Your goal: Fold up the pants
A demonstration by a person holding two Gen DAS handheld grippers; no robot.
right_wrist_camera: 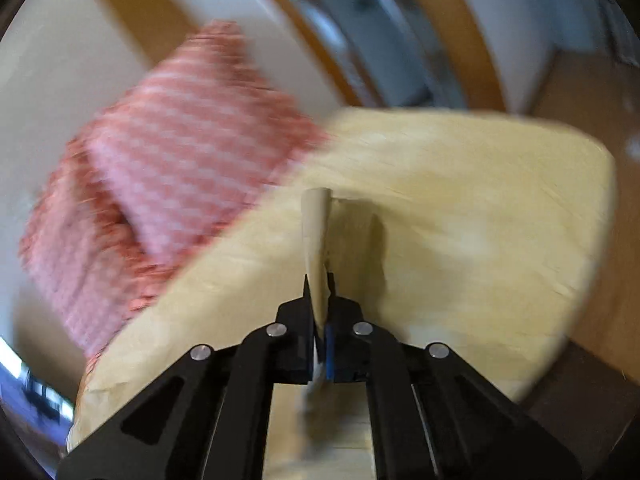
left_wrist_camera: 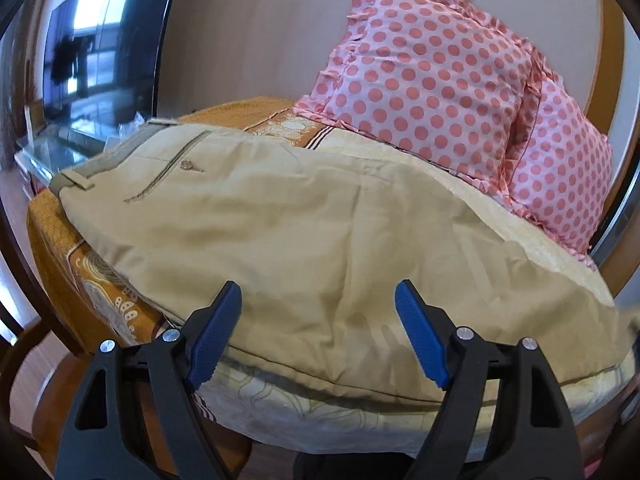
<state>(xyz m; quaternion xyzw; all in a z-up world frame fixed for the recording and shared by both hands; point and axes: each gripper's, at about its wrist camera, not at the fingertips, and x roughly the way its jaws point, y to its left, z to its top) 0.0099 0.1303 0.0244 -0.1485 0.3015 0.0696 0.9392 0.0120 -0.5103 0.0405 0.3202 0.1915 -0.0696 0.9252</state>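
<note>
Khaki pants [left_wrist_camera: 304,232] lie spread across the bed, waistband and a buttoned back pocket [left_wrist_camera: 186,165] at the far left. My left gripper [left_wrist_camera: 318,312] is open, its blue fingers hovering just above the pants near the bed's front edge, holding nothing. My right gripper [right_wrist_camera: 320,304] is shut on a fold of the khaki pants [right_wrist_camera: 316,236], which sticks up between its jaws. The right wrist view is motion-blurred.
Two pink polka-dot pillows [left_wrist_camera: 432,80] lean against the wall at the back right; they also show in the right wrist view [right_wrist_camera: 168,168]. The bed has a cream and orange patterned cover [left_wrist_camera: 92,276]. A glass-topped stand with a TV [left_wrist_camera: 92,60] is at the left.
</note>
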